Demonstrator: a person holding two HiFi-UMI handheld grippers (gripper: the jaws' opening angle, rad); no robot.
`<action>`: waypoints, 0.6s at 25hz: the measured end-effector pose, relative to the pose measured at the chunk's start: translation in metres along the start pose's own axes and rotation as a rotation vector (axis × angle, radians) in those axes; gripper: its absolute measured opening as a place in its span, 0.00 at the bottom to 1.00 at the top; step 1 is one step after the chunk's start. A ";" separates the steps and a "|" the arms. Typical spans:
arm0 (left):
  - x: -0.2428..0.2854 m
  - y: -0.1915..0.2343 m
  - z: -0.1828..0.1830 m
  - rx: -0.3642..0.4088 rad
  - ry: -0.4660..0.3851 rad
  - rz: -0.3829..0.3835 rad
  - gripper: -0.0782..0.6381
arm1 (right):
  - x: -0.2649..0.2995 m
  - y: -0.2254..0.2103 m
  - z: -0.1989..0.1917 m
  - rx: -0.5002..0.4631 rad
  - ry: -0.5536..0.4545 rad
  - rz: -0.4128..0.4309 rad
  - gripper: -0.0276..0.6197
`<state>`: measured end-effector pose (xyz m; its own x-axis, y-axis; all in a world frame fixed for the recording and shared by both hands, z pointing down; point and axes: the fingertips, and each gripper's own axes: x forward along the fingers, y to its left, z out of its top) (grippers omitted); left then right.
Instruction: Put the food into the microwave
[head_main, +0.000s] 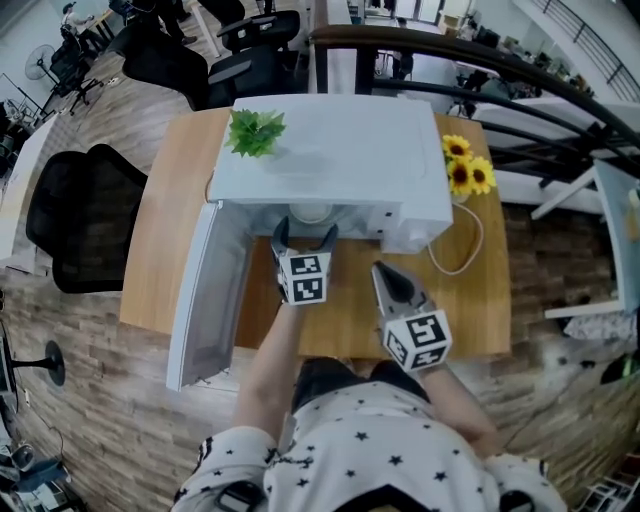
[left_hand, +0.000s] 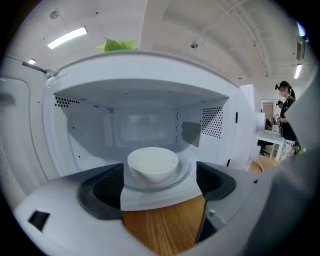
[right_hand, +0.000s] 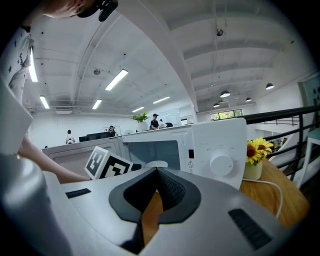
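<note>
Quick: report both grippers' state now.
Left gripper: open, empty; the bowl sits ahead inside the microwave.
Right gripper: closed, holding nothing.

Pretty sure this is a big open-plan office, not anybody's home kitchen. There are black mesh swivel chairs (head_main: 85, 215) parked all around on a grey-brown wood-plank floor (head_main: 70, 330), and a dark curved metal railing (head_main: 400, 40) runs past like a mezzanine edge. Looking up you get a high white ceiling (right_hand: 165, 45) with long fluorescent strip lights (right_hand: 116, 79), plus a few people standing in the background (right_hand: 154, 120). The white boxy microwave (head_main: 330, 150) just sits on a light wooden table (head_main: 175, 220) among the chairs, with a small leafy green plant (head_main: 255, 132) on top and yellow sunflowers (head_main: 465, 165) next to it, so more of a break-corner setup
</note>
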<state>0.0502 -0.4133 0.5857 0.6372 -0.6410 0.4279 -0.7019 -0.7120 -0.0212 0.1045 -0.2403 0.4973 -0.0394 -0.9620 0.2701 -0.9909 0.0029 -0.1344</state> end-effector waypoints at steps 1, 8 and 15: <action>-0.008 -0.003 0.001 -0.006 -0.010 0.002 0.73 | -0.003 0.000 0.001 -0.008 -0.005 0.008 0.05; -0.070 -0.027 0.010 -0.052 -0.078 0.025 0.73 | -0.030 0.005 0.002 -0.008 -0.001 0.051 0.05; -0.133 -0.057 0.017 -0.028 -0.159 0.113 0.46 | -0.066 0.008 -0.009 -0.043 -0.016 0.085 0.05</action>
<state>0.0112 -0.2924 0.5146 0.5944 -0.7552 0.2764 -0.7791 -0.6260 -0.0349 0.0983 -0.1747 0.4872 -0.1216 -0.9621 0.2442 -0.9888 0.0959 -0.1148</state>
